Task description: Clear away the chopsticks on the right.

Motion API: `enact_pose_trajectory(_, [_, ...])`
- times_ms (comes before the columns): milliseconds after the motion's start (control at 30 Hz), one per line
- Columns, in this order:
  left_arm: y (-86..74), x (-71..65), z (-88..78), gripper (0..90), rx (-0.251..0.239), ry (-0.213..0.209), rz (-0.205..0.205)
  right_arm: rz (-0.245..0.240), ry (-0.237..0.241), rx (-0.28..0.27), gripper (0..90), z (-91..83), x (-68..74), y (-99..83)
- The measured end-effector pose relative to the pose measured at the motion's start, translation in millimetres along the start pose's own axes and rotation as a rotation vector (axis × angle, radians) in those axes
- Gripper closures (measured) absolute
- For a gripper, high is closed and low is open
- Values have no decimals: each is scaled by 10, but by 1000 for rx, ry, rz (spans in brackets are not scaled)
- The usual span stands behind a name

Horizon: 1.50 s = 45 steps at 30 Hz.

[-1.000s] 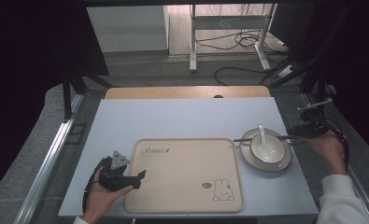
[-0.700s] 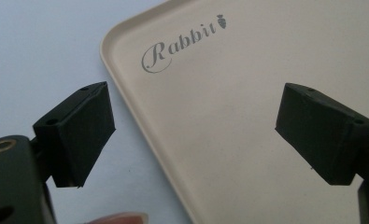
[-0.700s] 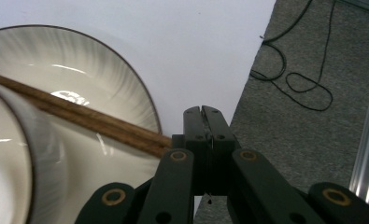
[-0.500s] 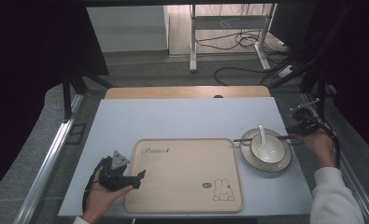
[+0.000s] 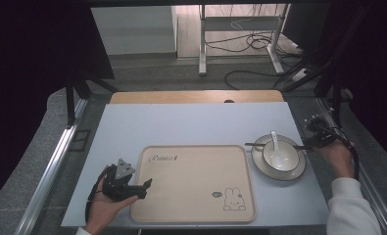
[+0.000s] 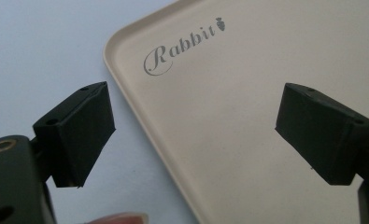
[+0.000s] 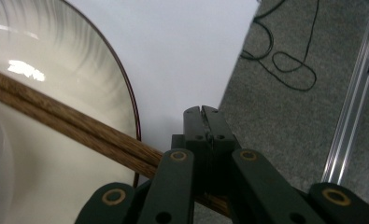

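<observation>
1. Looking at high view: chopsticks (image 5: 274,145) lie across plate (image 5: 279,157), behind bowl (image 5: 280,155) w/ spoon (image 5: 274,142). Long axis runs left-right across table (image 5: 196,125); right end overhangs plate rim twd right gripper (image 5: 314,142). Right hand (image 5: 335,156) is at that end; left gripper (image 5: 144,185) is well apart, at tray (image 5: 196,181) left edge. So right side is far nearer.

2. Left gripper view: jaws wide apart, nothing between; tray (image 6: 247,116) corner w/ "Rabbit" print lies under & ahead, one pad (image 6: 77,133) over table (image 6: 42,42), other over tray. Released, idle.

3. Right gripper view: jaws have just been closing, now clenched, tips pressed flat together. Chopsticks (image 7: 79,128) run from plate (image 7: 79,84) diagonally down to gripper (image 7: 202,114) & pass under its linkage, low near jaw base. Can't tell if pads actually pinch sticks or sticks sit beneath them; looks like grasp on sticks' near end, not certain.

4. Judgement: any lift pulls along the sticks' axis, rightwards off plate; bowl just beside, risk of nudge.
</observation>
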<state>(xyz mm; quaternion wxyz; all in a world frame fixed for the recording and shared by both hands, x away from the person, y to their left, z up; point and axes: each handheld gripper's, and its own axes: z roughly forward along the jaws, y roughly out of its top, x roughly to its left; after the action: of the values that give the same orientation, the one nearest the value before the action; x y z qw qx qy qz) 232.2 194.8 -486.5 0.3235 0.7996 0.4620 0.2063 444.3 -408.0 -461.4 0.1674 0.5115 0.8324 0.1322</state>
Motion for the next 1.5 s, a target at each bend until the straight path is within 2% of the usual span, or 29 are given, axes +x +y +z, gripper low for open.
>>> enact_pose_trajectory(433, [12, 4, -1, 116, -1, -7, 7, 29, -6, 32, 891, -105, 23, -273])
enact_pose_trajectory(533, [14, 2, 0, 116, 0, -7, 8, 26, -11, 18, 891, -148, 28, -285])
enact_pose_trajectory(633, [15, 2, -6, 116, -2, -5, 7, 5, -28, -31, 891, -227, 52, -269])
enact_pose_trajectory(667, [14, 3, -9, 116, -3, -5, 6, -9, -23, -53, 891, -263, 67, -262])
enact_pose_trajectory(767, [8, 4, -13, 116, -5, -3, -1, -25, 30, -81, 891, -346, 132, -246])
enact_pose_trajectory(900, [5, 3, -14, 116, -1, -2, 5, -45, 43, -80, 891, -373, 192, -240])
enact_pose_trajectory(967, [6, 3, -14, 116, 0, -3, 6, -51, 64, -80, 891, -377, 219, -234])
enact_pose_trajectory(1267, [7, 4, -9, 116, 2, -2, 7, -75, 79, -60, 891, -302, 214, -257])
enact_pose_trajectory(1500, [4, 4, -9, 116, 2, -2, 8, -72, 82, -59, 891, -280, 210, -258])
